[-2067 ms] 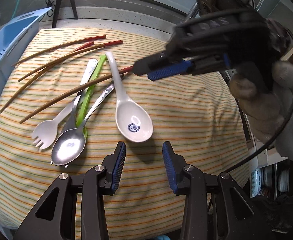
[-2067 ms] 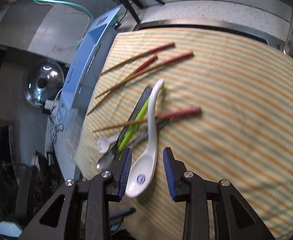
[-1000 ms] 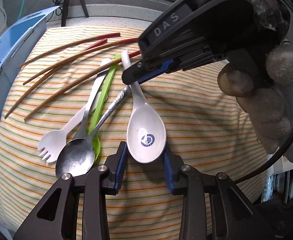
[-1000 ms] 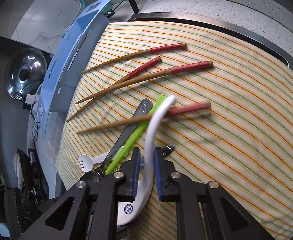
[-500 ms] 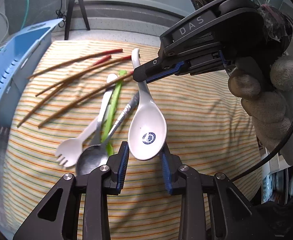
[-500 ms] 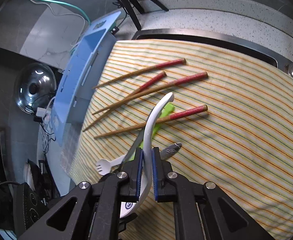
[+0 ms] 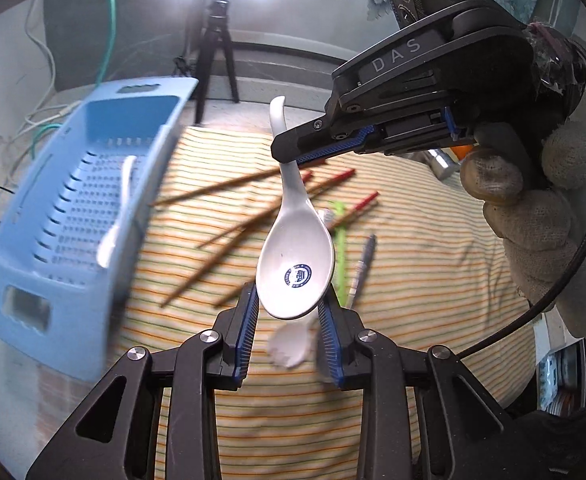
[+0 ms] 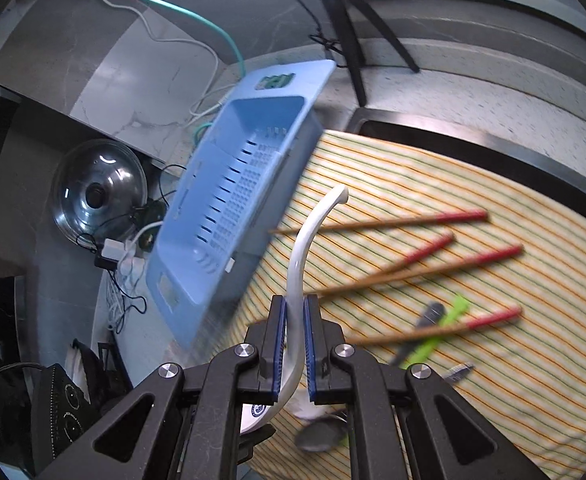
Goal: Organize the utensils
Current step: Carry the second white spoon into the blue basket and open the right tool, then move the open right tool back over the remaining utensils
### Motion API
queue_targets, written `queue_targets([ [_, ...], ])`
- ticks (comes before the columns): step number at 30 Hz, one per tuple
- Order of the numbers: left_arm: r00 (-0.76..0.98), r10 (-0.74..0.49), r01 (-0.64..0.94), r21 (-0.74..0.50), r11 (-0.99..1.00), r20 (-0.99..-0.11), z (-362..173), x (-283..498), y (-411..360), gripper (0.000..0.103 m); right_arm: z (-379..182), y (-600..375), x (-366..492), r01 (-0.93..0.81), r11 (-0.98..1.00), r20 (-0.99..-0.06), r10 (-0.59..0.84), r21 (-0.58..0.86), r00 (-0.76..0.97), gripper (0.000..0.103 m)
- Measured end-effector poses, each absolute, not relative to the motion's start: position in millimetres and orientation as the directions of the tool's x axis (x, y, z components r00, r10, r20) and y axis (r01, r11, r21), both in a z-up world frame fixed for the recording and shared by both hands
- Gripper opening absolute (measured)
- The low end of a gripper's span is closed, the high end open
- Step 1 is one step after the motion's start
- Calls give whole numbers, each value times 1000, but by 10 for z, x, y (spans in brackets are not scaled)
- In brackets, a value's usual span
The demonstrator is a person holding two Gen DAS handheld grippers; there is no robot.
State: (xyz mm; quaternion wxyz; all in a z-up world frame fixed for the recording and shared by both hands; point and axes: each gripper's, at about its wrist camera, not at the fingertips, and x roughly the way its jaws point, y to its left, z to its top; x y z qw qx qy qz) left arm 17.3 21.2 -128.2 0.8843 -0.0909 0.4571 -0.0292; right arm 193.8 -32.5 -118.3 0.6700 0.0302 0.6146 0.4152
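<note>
A white ceramic soup spoon [image 7: 295,264] with a blue emblem is lifted off the striped cloth. My left gripper [image 7: 289,320] is shut on its bowl. My right gripper [image 8: 293,344] is shut on its handle [image 8: 305,248]; the right gripper also shows in the left wrist view [image 7: 293,156]. A blue slotted basket [image 7: 73,216] stands at the left with a white utensil [image 7: 115,216] in it; it also shows in the right wrist view [image 8: 233,208]. Red-tipped chopsticks [image 8: 425,268], a green utensil [image 8: 437,336], a metal spoon [image 8: 321,436] and a white spork [image 7: 293,344] lie on the cloth.
The striped cloth [image 7: 433,280] covers the counter. A tripod [image 7: 217,48] stands behind the basket. A pot lid [image 8: 97,192], cables and a power strip [image 8: 121,256] lie beyond the counter's left edge.
Both grippers have lifted the ceramic spoon off the cloth and carried it left toward the blue basket. The other utensils stay on the cloth.
</note>
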Motion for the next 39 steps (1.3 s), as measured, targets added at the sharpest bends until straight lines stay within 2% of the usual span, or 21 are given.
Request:
queue_targets([
  [14, 570, -71, -97, -153, 984, -819, -1354, 325, 1339, 29, -1243, 998, 1957, -540, 627, -788, 604, 561, -117, 8],
  [24, 539, -58, -134, -153, 979, -840, -1467, 369, 1790, 29, -1442, 1520, 2000, -542, 632, -800, 584, 554, -137, 8],
  [28, 530, -44, -164, -153, 975, -847, -1462, 361, 1876, 32, -1441, 1590, 2010, -550, 644, -813, 569, 532, -120, 15],
  [31, 529, -41, -168, -152, 974, -848, -1462, 357, 1938, 35, -1399, 1580, 2027, -551, 651, -815, 571, 522, -98, 39],
  [39, 541, -54, -163, -168, 972, -839, -1417, 295, 1935, 35, -1263, 1389, 2031, -556, 657, -813, 580, 509, -59, 41],
])
